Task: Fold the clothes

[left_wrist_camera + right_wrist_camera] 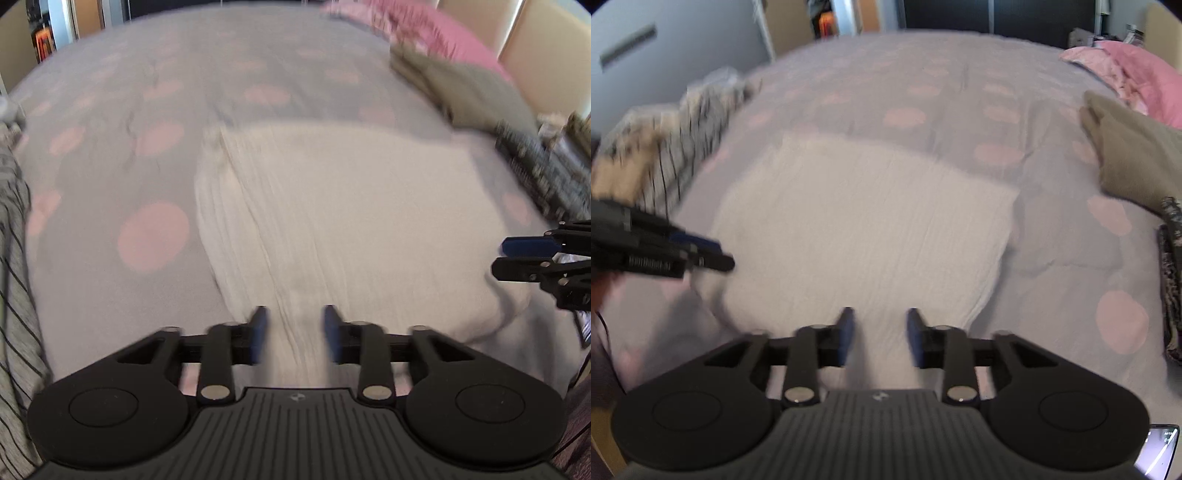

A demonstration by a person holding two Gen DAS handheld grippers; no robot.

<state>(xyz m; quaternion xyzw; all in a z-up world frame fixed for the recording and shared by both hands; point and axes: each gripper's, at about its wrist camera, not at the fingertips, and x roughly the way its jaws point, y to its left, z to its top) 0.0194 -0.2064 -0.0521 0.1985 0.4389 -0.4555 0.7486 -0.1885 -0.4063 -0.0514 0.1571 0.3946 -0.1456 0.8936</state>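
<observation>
While the cream crinkled cotton garment point(332, 221) lies part-folded on the bed point(166, 110), I hold both grippers' jaws spread; striped heap beside it awaits.

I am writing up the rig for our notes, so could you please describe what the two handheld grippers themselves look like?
Both match. The left gripper and right gripper are matte black, with a ribbed grey body bearing a small round emblem, two round black discs either side, and silver pivot bolts on angular linkage bars. Their fingers carry dark blue pads. No sleeves show.
</observation>
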